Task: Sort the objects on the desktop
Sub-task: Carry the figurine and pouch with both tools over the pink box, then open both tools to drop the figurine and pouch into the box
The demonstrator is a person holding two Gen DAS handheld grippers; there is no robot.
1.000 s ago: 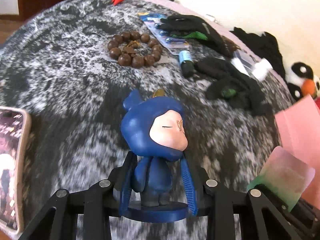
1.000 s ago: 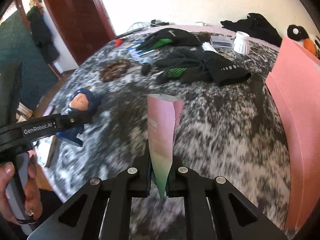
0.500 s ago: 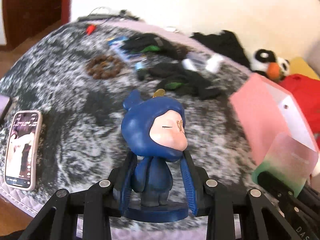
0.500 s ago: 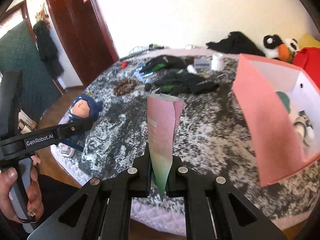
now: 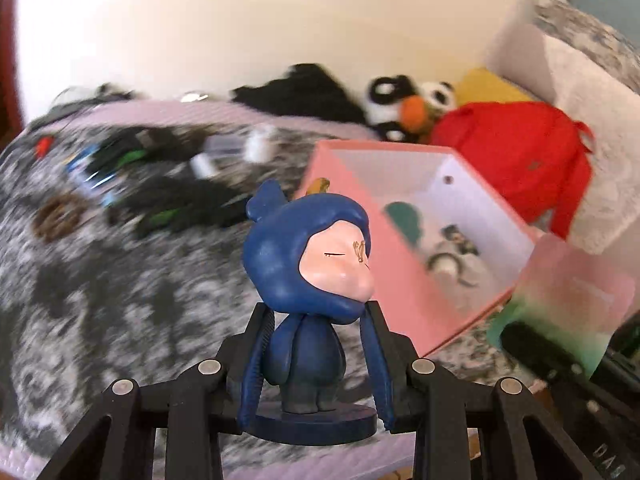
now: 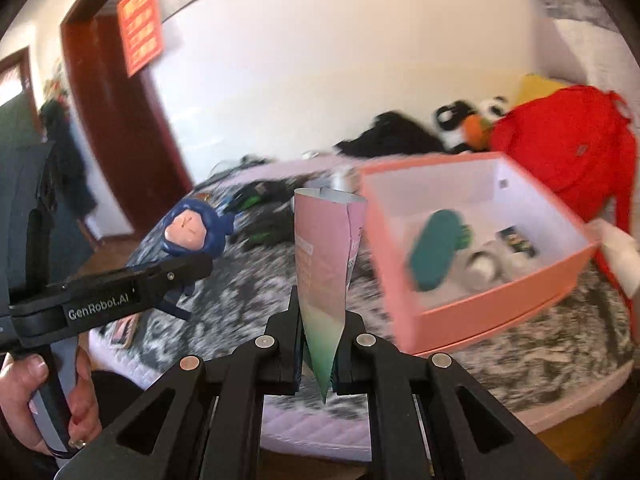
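Left tool (image 5: 316, 364) clamped on blue figurine (image 5: 310, 264), right tool (image 6: 316, 344) pinching pink-green packet (image 6: 324, 252); both held aloft beside open pink box (image 6: 480, 316) on bed (image 5: 100, 304).

Each fisheye camera looks forward along its own hand-held gripper, raised above the grey-and-white mottled bed (image 5: 100, 300). Both views share the open pink cardboard box (image 5: 404, 292) (image 6: 480, 312), which lies near, and the white wall behind it.

A plain white wall (image 6: 304, 80) backs the grey-mottled bed (image 5: 100, 292), with a dark red door (image 6: 116, 128) standing at the left.
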